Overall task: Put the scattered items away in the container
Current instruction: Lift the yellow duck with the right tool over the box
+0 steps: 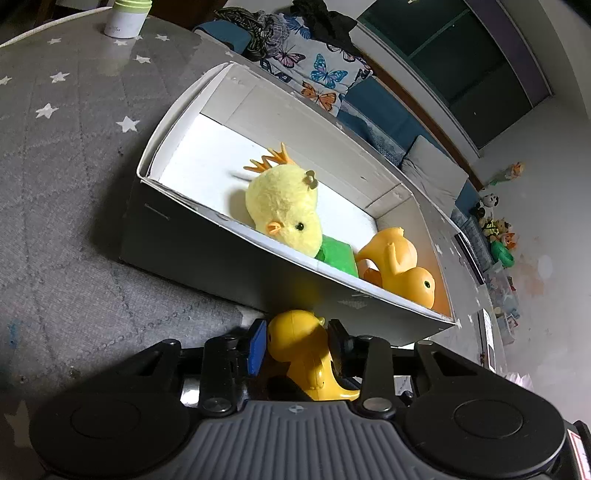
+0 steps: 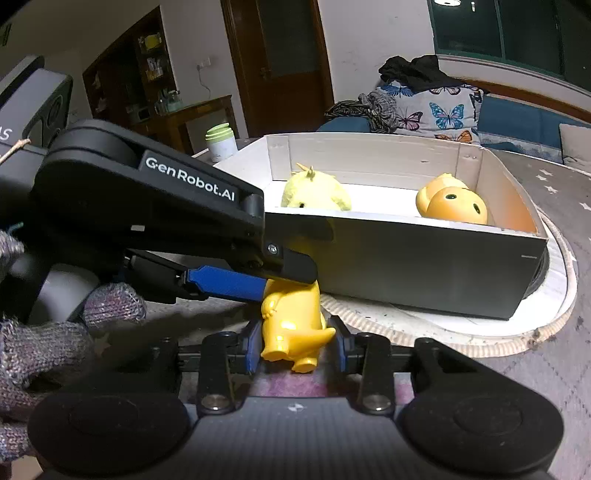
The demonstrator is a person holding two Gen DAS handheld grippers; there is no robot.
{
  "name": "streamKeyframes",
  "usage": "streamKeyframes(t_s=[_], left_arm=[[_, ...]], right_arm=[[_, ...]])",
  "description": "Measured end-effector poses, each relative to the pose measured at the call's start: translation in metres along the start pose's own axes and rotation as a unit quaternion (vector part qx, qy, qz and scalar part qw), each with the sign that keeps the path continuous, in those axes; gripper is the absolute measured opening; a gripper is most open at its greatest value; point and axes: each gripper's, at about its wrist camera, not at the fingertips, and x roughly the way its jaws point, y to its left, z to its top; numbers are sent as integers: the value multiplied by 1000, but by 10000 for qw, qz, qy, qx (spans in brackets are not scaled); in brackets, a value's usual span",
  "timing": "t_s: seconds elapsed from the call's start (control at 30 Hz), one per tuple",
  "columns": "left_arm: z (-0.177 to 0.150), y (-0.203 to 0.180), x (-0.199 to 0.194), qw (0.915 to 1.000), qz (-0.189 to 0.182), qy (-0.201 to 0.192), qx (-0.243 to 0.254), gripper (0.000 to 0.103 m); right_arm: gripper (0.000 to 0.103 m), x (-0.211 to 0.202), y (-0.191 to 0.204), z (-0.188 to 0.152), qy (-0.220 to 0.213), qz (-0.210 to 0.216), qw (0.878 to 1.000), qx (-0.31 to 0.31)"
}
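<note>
A small yellow plastic duck figure [image 1: 301, 350] sits between the fingers of my left gripper [image 1: 297, 339], which is shut on its head. In the right wrist view the same duck [image 2: 291, 325] also sits between the fingers of my right gripper [image 2: 295, 341], which closes on its lower body while the left gripper [image 2: 258, 280] clamps its head from above. Just behind stands the white-lined cardboard box [image 1: 240, 258] [image 2: 424, 258]. It holds a yellow plush chick [image 1: 284, 206] [image 2: 314, 192], a green block [image 1: 338, 254] and an orange plastic duck [image 1: 402, 266] [image 2: 452, 201].
The box rests on a grey star-patterned tablecloth [image 1: 66, 155]. A white jar with a green lid [image 1: 125, 18] [image 2: 221, 142] stands at the far table edge. A butterfly-print cushion [image 1: 314, 70] lies on the sofa beyond. A gloved hand [image 2: 44, 347] holds the left gripper.
</note>
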Motion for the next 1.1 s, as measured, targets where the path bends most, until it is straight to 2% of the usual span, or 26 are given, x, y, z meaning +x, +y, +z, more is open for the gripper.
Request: streamKeyframes(t_s=[0.2,0.57,0.8,1.1], left_arm=[[-4,-7,-12,9999,6,-81,71,39],[7,-44,-46,9971,-228,-527,507,38],[35,-62,-36,9955,-341,-633,613,38],[78,-65,6,9964,-306,-506,602,37]], right_arm=[[37,-10,4,-2,-79,35,10000,-5],[37,-43,0,23,-654,-12,9979,-7],[36,-44,-13,48,-929,-82,9956,103],[36,-4,-47,78,-906,-138,9943,539]])
